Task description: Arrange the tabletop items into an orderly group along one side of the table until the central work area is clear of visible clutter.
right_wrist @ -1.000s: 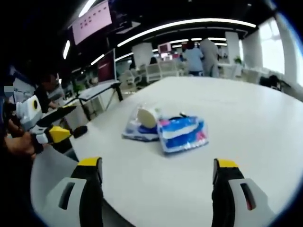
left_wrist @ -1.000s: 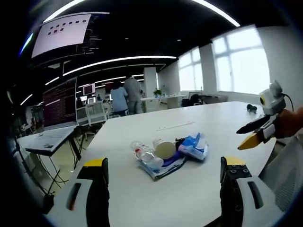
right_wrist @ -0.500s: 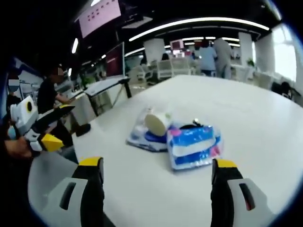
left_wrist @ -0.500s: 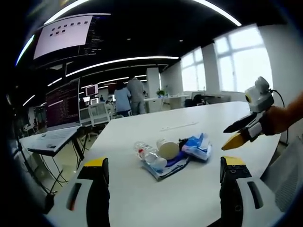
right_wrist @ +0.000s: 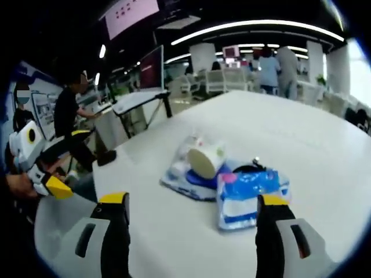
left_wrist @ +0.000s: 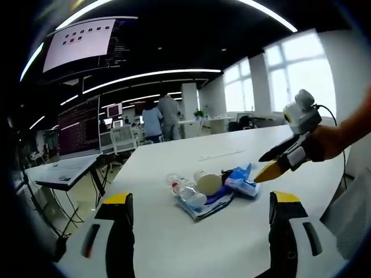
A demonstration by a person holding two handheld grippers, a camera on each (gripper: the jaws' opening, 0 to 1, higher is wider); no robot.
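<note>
**On the white surface: a small heap, both claws spread**

Near the middle of the surface (left_wrist: pixel 174 231) lie a bottle (left_wrist: pixel 184 190), a cup (right_wrist: pixel 206 160) on its side, a flat blue pouch (right_wrist: pixel 188 184) beneath them and a blue pack (right_wrist: pixel 250 197), all touching. The left claw (left_wrist: pixel 197 231) is spread wide and empty, short of the heap. The right claw (right_wrist: pixel 188 229) is likewise spread and empty, its right jaw just beside the pack.
</note>
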